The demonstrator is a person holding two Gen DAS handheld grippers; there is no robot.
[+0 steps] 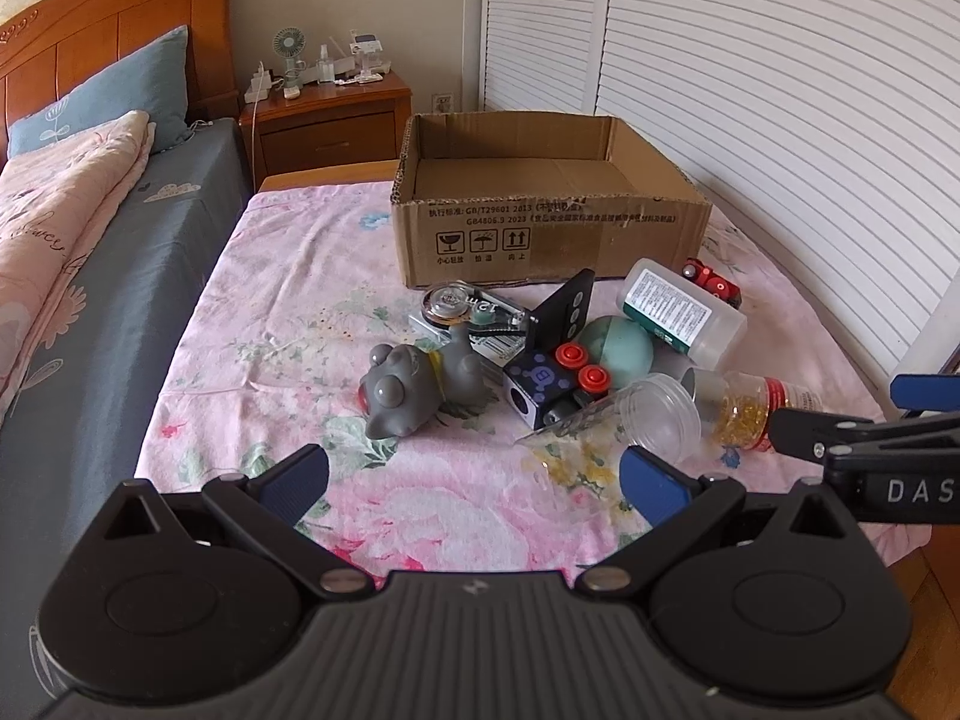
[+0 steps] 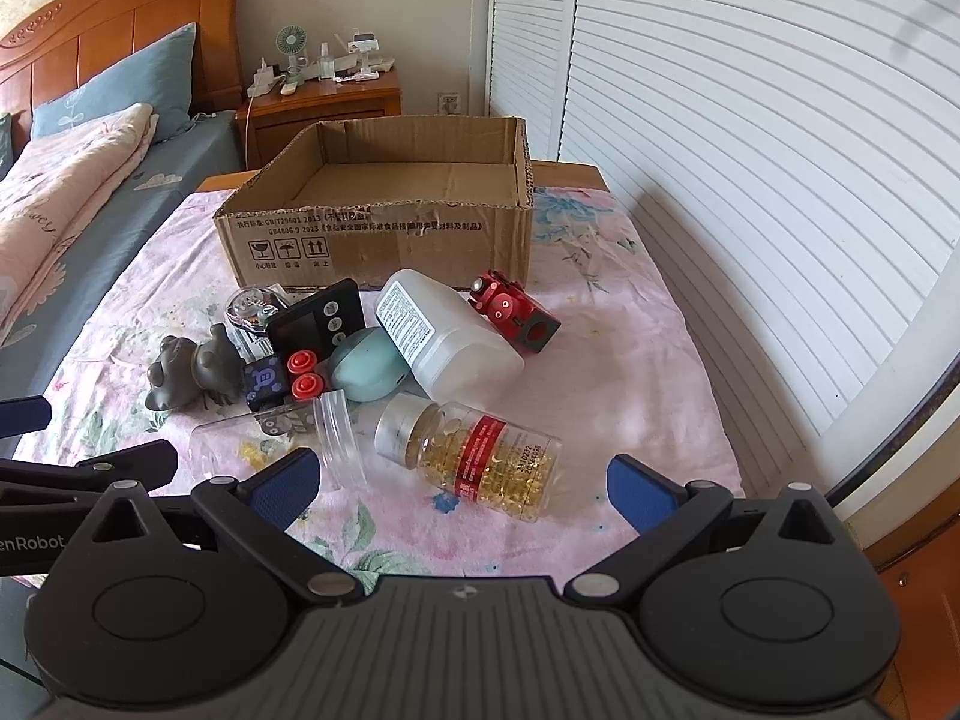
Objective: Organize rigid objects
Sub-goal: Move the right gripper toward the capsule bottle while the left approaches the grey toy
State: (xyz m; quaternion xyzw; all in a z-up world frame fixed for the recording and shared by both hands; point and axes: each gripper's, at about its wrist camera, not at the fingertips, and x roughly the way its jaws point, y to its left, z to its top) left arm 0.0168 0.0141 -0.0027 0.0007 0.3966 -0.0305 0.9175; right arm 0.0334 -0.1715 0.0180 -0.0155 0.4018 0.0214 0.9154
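Open cardboard box [image 1: 552, 240] sits on the pink floral sheet [image 1: 288, 300], printed text and handling symbols on its front wall. Heaped just in front of the box: grey rubber toy animal [image 1: 414, 387], tape dispenser [image 1: 462, 309], black timer [image 2: 317, 319], teal egg-shaped object [image 1: 618, 345], white plastic bottle [image 2: 450, 333], red toy block [image 2: 516, 312]. Nearer than these, a clear jar [image 2: 282, 438] and a capsule bottle [image 2: 480, 450] with gold softgels and red label, both on their sides. Left gripper [image 1: 474, 480] spread, holding nothing. Right gripper [image 2: 462, 483] spread, empty, capsule bottle just ahead.
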